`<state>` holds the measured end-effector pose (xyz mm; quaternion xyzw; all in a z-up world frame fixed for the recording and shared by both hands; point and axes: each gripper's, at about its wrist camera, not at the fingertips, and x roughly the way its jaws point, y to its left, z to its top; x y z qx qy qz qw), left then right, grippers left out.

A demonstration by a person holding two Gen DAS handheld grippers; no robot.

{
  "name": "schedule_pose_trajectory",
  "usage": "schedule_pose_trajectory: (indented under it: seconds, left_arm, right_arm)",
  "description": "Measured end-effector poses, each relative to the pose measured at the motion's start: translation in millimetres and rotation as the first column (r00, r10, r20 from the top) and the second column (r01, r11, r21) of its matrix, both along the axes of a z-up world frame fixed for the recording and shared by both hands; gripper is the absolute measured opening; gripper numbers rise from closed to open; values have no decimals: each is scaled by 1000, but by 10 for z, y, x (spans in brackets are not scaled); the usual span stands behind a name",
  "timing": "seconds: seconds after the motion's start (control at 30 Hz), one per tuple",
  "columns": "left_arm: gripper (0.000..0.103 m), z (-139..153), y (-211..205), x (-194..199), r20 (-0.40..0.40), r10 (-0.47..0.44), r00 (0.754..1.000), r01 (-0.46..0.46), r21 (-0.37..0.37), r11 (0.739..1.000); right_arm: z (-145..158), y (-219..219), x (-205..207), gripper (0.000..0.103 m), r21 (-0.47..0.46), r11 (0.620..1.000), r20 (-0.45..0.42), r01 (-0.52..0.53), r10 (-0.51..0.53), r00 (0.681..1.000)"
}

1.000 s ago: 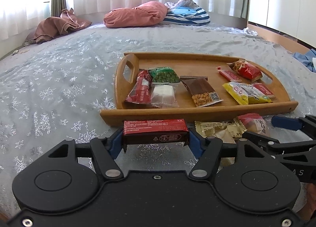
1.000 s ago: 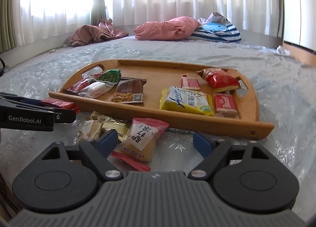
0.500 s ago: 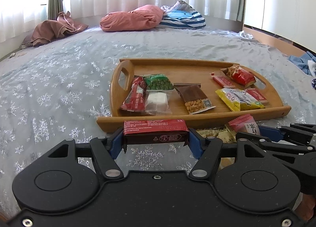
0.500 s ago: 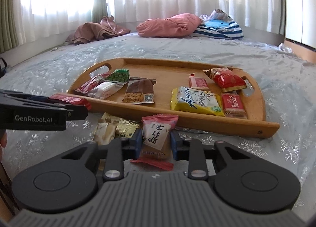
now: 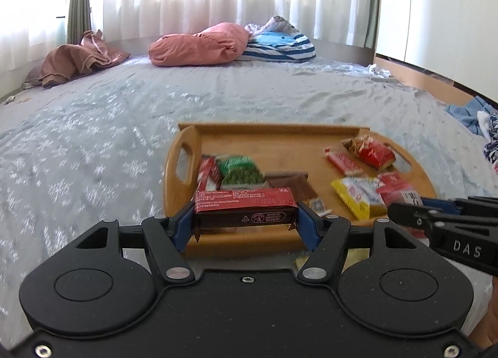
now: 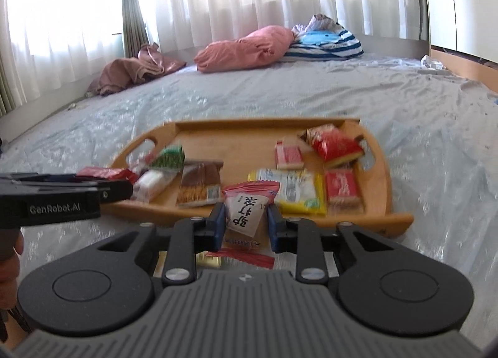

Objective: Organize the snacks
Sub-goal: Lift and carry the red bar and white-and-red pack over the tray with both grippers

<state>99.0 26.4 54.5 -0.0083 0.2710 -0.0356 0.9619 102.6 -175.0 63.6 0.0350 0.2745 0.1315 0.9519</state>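
Note:
My left gripper is shut on a long red and brown snack bar, held crosswise over the near rim of the wooden tray. My right gripper is shut on a pink and cream snack packet, lifted just in front of the tray. The tray sits on the bed and holds several snacks: a green pea bag, a brown nut bar, a yellow packet and red packets. The right gripper also shows at the right of the left wrist view.
A pale blue bedspread covers the bed. A few loose snacks lie on it under the right gripper. A pink pillow, a striped pillow and a brown cloth lie far back by the curtains.
Both grippers have risen and moved toward the tray. The right gripper, open one second ago, closed on the pink packet and lifted it off the bed. The left still holds its bar.

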Motion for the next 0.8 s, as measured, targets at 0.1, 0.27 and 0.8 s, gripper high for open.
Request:
schedule_pose_trajectory:
  seconds: [0.1, 0.27, 0.8]
  left_arm:
    - [64, 72, -21, 123, 6, -15, 1000, 15, -12, 1000]
    - [64, 185, -38, 414, -1, -30, 1000, 30, -46, 999]
    - [64, 24, -61, 1742, -157, -17, 987, -12, -182, 983]
  right_arm:
    - [101, -16, 123, 32, -2, 1000, 21, 9, -9, 1000]
    - [242, -103, 452, 32, 66, 998, 18, 1, -3, 1000]
    - [-39, 85, 1364, 32, 74, 997, -76, -10, 15, 997]
